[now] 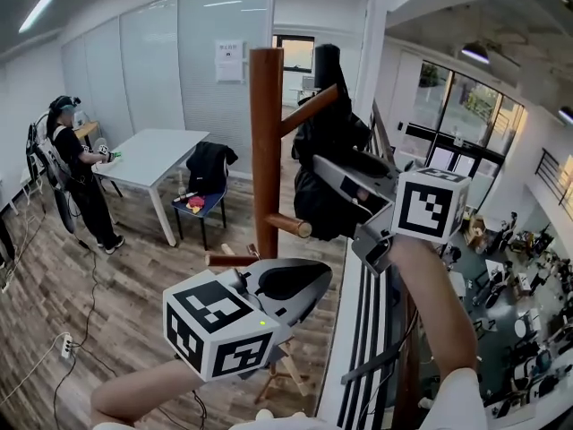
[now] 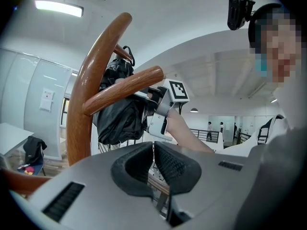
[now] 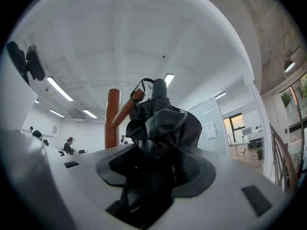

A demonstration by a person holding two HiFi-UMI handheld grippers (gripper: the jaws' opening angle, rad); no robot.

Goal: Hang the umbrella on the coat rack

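The wooden coat rack [image 1: 266,141] stands straight ahead, with angled pegs. My right gripper [image 1: 342,184] is shut on the folded black umbrella [image 1: 324,146] and holds it upright against the upper peg [image 1: 309,110]. In the right gripper view the umbrella [image 3: 160,123] fills the jaws, and its strap loop [image 3: 140,87] sits at the tip of the peg [image 3: 125,110]. My left gripper [image 1: 309,280] hovers lower, beside the pole, shut with nothing in it. The left gripper view shows the left gripper [image 2: 153,150] with its pads touching, and the pole [image 2: 79,109], umbrella [image 2: 120,116] and right gripper [image 2: 163,107] beyond.
A person [image 1: 76,173] stands at a white table [image 1: 152,155] on the left. A chair with a black jacket [image 1: 209,173] is behind the rack. A railing [image 1: 372,330] runs close on the right, over a lower floor. Cables and a power strip [image 1: 64,346] lie on the wooden floor.
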